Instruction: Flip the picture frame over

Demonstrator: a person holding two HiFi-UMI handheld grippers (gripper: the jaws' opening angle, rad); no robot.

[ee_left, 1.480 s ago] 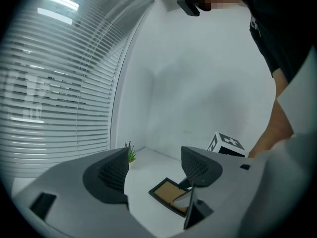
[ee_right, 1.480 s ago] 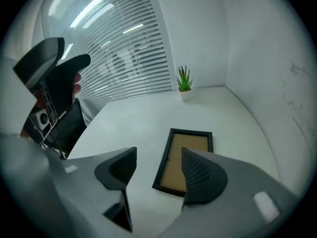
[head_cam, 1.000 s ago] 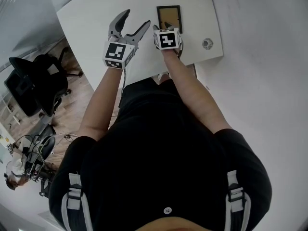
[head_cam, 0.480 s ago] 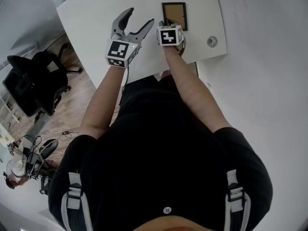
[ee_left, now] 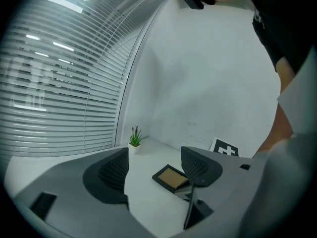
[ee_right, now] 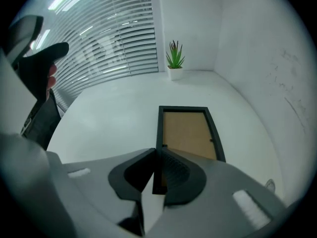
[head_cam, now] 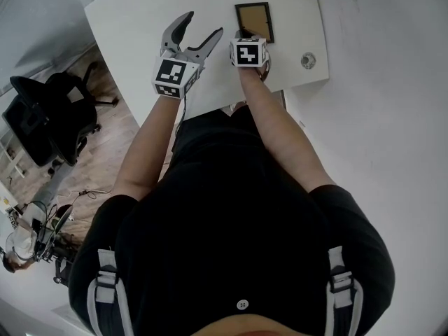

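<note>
The picture frame (head_cam: 253, 21) lies flat on the white table (head_cam: 140, 19), its brown backing board up inside a black border. In the right gripper view the frame (ee_right: 188, 133) runs away from me. My right gripper (ee_right: 157, 155) has just been closing, and its jaws now pinch the frame's near left border between them. From the head view that gripper (head_cam: 243, 36) points steeply down at the frame's near edge. My left gripper (head_cam: 199, 30) hangs open to the left of the frame, holding nothing. The frame (ee_left: 171, 177) shows between its jaws, farther off.
A small potted plant (ee_right: 174, 61) stands at the table's far corner by the blinds. A round grommet (head_cam: 306, 61) sits in the table right of the frame. White walls run along the far and right sides of the table. A black office chair (head_cam: 49, 117) stands on the floor at left.
The right gripper has tipped a little further down at the frame's near left corner. The left gripper has kept still and open. The frame still lies flat.
</note>
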